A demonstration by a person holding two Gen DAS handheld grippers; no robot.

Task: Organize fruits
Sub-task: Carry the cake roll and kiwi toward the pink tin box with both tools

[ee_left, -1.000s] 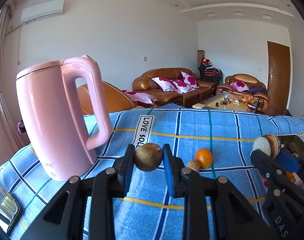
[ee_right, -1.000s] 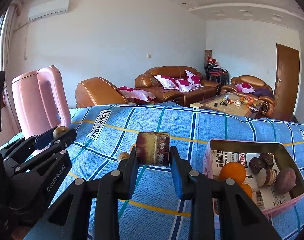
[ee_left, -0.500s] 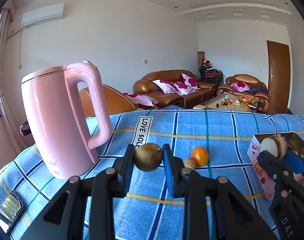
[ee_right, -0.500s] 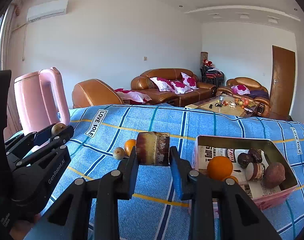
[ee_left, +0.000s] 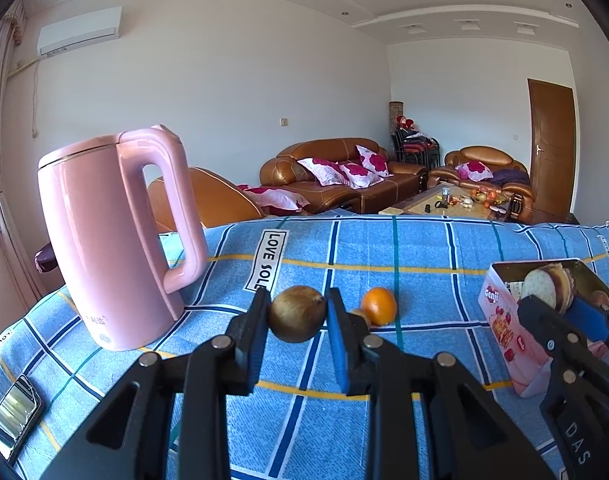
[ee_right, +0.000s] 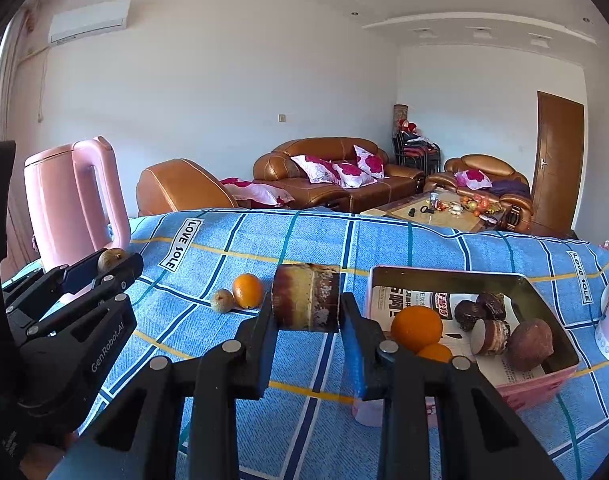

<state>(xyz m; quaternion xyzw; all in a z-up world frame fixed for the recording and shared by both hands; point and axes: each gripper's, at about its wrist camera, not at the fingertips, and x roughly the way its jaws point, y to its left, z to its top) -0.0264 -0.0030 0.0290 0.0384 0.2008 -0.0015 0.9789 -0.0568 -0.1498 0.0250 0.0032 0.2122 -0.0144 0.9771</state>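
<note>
1. Since a second ago the pink tin has slid further into both views, so the right gripper [ee_right: 307, 316] has drifted across toward it; the left gripper [ee_left: 298, 316] looks parked, with the kettle sitting a bit further back in its view.
2. Fingers first: the left gripper's jaws are clamped on a round brown fruit [ee_left: 297, 313], held up off the cloth. The right gripper's jaws are clamped on a cut fruit chunk [ee_right: 306, 297], dark rind with a pale band, also held in the air.
3. Just past the left jaws at 1 o'clock sit an orange [ee_left: 378, 305] and a little brown fruit [ee_left: 360, 315], touching each other on the blue checked tablecloth [ee_left: 424, 256].
4. The pink tin [ee_right: 536, 380] is at 3 o'clock from the right jaws, already holding oranges, dark cut pieces and a brown fruit.
5. My read: the step in hand is carrying the chunk over the tin's near rim. To do it well, I'd clear the rim before lowering, aim for the bare paper at the tin's near left corner, and let go low so nothing bounces.
6. Pink kettle [ee_left: 116, 236] stands at 10 o'clock from the left jaws, well apart from the tin; a phone [ee_left: 12, 414] lies at 8 o'clock.
</note>
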